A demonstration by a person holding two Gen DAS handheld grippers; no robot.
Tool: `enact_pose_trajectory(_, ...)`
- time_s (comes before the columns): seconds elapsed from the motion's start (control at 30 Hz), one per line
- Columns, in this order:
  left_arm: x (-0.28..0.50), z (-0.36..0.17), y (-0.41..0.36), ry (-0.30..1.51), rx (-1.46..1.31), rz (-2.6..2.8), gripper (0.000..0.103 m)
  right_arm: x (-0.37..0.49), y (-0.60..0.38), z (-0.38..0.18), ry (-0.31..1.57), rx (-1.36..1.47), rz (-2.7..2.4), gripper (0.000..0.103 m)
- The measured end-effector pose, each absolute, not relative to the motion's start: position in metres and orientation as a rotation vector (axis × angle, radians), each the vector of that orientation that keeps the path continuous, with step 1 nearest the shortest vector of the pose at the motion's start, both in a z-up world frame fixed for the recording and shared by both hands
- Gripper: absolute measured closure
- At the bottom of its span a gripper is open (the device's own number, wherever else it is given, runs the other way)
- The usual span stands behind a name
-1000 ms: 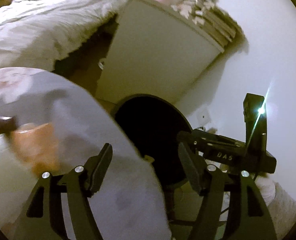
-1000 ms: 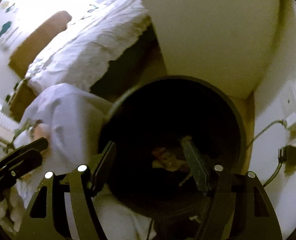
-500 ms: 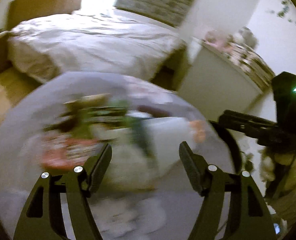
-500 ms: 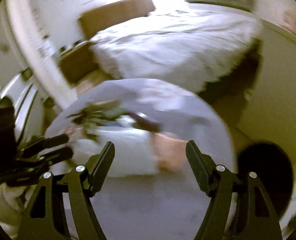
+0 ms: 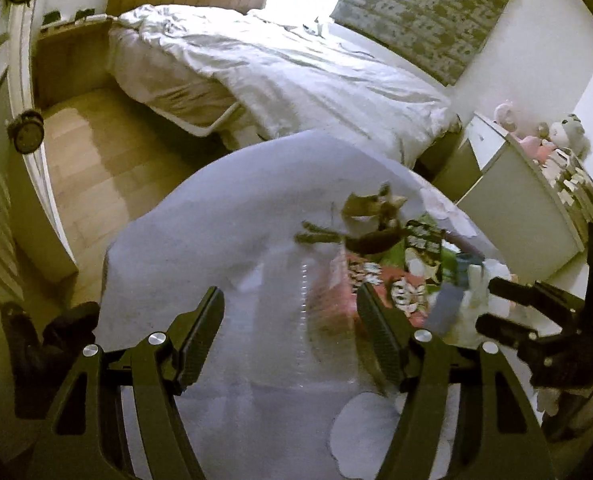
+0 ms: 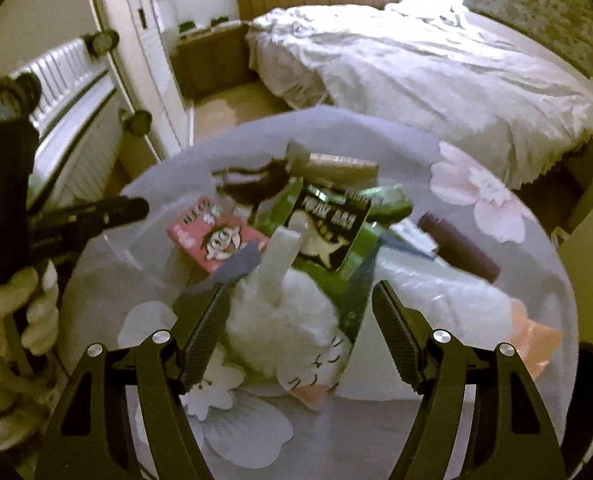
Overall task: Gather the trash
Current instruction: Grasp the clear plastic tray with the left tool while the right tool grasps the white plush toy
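A pile of trash lies on a round table with a pale floral cloth (image 6: 476, 196). In the right wrist view it holds a pink packet (image 6: 216, 240), a green and black packet (image 6: 328, 224), a white plastic bag (image 6: 288, 320), a brown tube (image 6: 456, 244), a dark banana peel (image 6: 256, 184) and an orange wrapper (image 6: 536, 340). My right gripper (image 6: 300, 320) is open just above the white bag. In the left wrist view my left gripper (image 5: 290, 332) is open above a clear plastic piece (image 5: 296, 312), left of the pile (image 5: 396, 264).
A bed with white bedding (image 5: 276, 68) stands behind the table. A white cabinet with toys on top (image 5: 528, 196) is at the right. A radiator (image 6: 68, 92) and a white door frame (image 6: 136, 60) are at the left. Wooden floor (image 5: 96, 168) lies between.
Both grippers swung away from the black bin to the table with the trash pile. Both stayed open and empty.
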State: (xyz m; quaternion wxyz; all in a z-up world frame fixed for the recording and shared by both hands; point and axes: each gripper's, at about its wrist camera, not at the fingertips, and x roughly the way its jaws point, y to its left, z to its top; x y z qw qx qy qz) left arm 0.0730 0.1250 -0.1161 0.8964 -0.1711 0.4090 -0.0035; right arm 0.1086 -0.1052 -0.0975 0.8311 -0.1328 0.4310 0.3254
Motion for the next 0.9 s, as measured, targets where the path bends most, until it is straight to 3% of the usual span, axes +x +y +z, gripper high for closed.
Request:
enact_pose_trajectory(0.07, 0.078, -0.121, 0.127, 0.856, -0.361, -0.015, 0.036, 0.107, -0.101, -0.105, 0.922, -0.304, 0.687, 0.030)
enact_pose_trajectory(0.2, 0.082, -0.133, 0.131, 0.894, -0.379, -0.030, 0.052, 0.106, -0.092, -0.120, 0.938, -0.351, 0.686, 0.031)
enact_pose_trajectory(0.37, 0.083, -0.138, 0.140, 0.904, -0.400, -0.019, 0.074, 0.106, -0.087, -0.133, 0.962, -0.350, 0.689, 0.050)
enact_pose_trajectory(0.43, 0.085, -0.140, 0.138, 0.912, -0.392, -0.014, 0.087, 0.105, -0.086, -0.135, 0.960, -0.345, 0.692, 0.053)
enact_pose_trajectory(0.5, 0.086, -0.141, 0.138, 0.911, -0.390, -0.010, 0.092, 0.103, -0.087, -0.133, 0.958, -0.343, 0.694, 0.056)
enact_pose_trajectory(0.9, 0.053, -0.111, 0.120, 0.813, -0.388, -0.008, 0.097, 0.092, -0.124, -0.096, 0.927, -0.230, 0.742, 0.060)
